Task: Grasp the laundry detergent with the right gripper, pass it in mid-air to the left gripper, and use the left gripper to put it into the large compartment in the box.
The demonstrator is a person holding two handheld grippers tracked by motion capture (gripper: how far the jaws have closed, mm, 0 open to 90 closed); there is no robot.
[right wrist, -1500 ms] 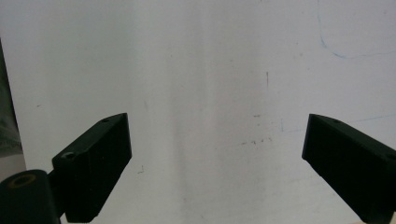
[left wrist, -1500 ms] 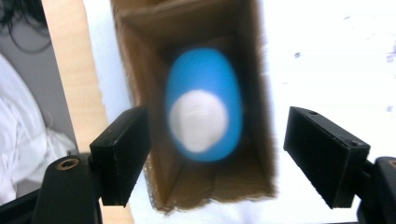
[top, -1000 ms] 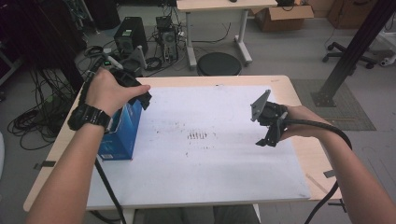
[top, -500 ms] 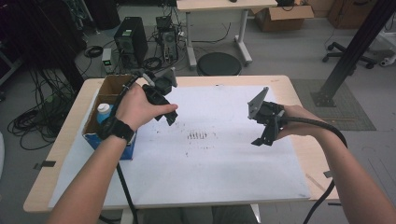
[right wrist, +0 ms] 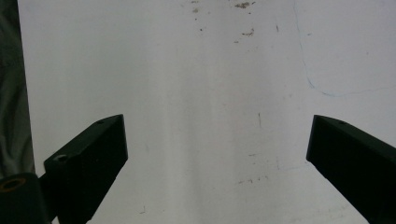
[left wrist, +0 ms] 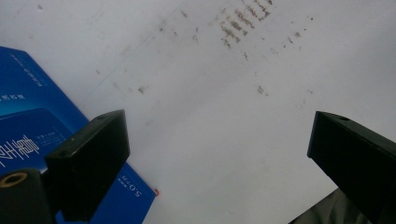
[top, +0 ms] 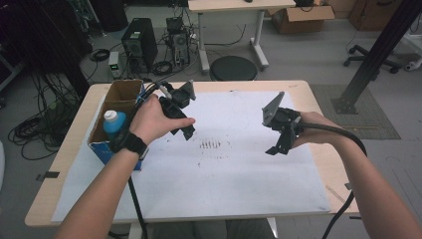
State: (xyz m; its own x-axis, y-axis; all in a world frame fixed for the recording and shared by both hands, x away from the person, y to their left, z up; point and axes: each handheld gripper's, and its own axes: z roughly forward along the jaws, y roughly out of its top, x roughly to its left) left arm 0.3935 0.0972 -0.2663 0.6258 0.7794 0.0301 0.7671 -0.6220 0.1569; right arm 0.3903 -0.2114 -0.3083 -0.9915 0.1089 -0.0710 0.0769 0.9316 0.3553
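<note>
white smudged table sheet (top: pixel 239 174), blue box (top: pixel 112 142) at left, both grippers' fingers spread empty

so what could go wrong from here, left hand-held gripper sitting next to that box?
The left hand-held gripper has just been opening, nothing between its jaws, close to the blue box near the table edge; a sweep back could nudge the box or tip the blue bottle. Its cable could also snag the box corner.

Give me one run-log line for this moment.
left gripper: jaws just opening, empty, over white sheet | right gripper: open, empty | blue box: left edge, bottle inside
</note>
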